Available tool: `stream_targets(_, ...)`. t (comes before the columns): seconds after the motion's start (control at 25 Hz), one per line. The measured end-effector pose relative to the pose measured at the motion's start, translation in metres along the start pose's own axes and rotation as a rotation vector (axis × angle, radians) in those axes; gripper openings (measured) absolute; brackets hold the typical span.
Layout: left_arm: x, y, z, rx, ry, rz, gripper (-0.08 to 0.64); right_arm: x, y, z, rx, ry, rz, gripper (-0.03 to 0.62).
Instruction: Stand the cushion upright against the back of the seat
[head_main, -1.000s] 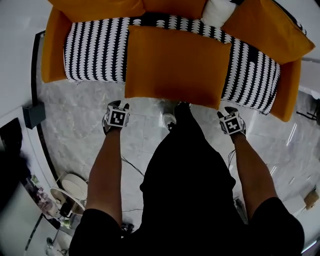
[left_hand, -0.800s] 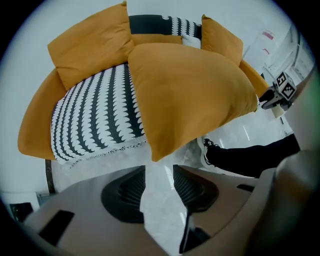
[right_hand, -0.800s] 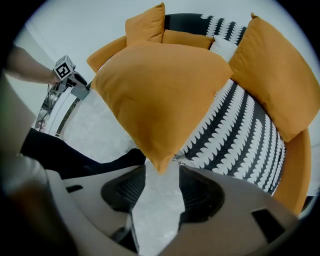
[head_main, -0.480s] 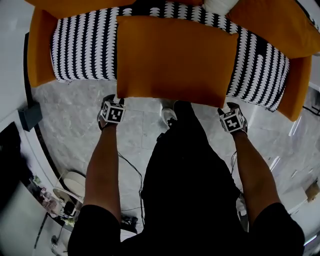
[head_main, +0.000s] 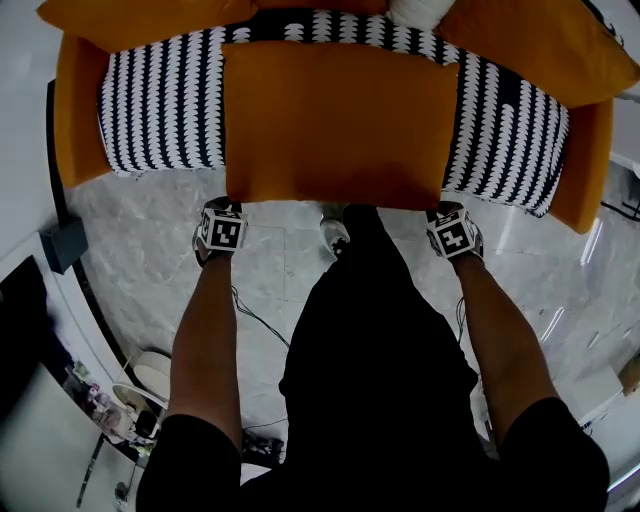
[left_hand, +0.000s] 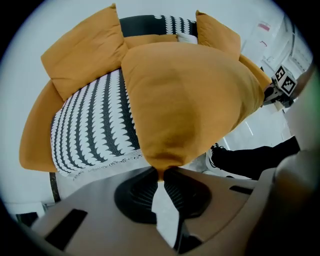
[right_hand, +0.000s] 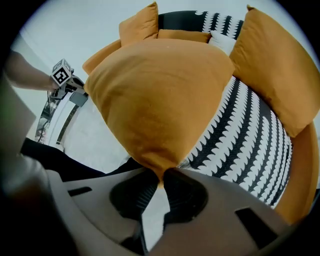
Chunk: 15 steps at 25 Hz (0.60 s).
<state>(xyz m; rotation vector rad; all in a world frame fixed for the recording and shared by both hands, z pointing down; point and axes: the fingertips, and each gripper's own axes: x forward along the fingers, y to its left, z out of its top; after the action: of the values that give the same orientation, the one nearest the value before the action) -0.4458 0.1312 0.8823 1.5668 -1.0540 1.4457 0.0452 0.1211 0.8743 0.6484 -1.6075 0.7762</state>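
Note:
A large orange cushion (head_main: 335, 120) lies flat on the black-and-white patterned sofa seat (head_main: 160, 110), its near edge hanging over the front. My left gripper (head_main: 228, 207) points down at the cushion's near left corner. Its jaws are closing and pinch that corner (left_hand: 161, 170). My right gripper (head_main: 450, 212) does the same at the near right corner (right_hand: 161, 181), jaws closing with the orange fabric pressed between the pads. From both gripper views the cushion (left_hand: 190, 100) (right_hand: 155, 95) bulges up from the pinched tip.
Orange back cushions (head_main: 530, 50) (head_main: 140, 12) and a small white pillow (head_main: 415, 10) lean along the sofa back. Orange armrests (head_main: 80, 110) (head_main: 588, 160) close both ends. The person's legs and a shoe (head_main: 336, 236) stand on the marble floor between the grippers. A dark box (head_main: 62, 245) sits at the left.
Both grippers moved from short of the cushion's front edge up to its near corners and sank a little. Their jaws went from wide to pinching the corners.

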Motion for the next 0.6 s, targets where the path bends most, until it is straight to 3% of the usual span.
stream_targets(0.24,-0.030,0.000,0.007,-0.030,-0.018,0.007,0.040,-0.037,0.004,0.006,0.046,-0.058,0.040,0.052)
stream_targets(0.6,-0.085,0.017,0.038,-0.150,-0.098,0.017,0.038,-0.090,-0.007,0.040,0.089,-0.174,0.033,0.051)
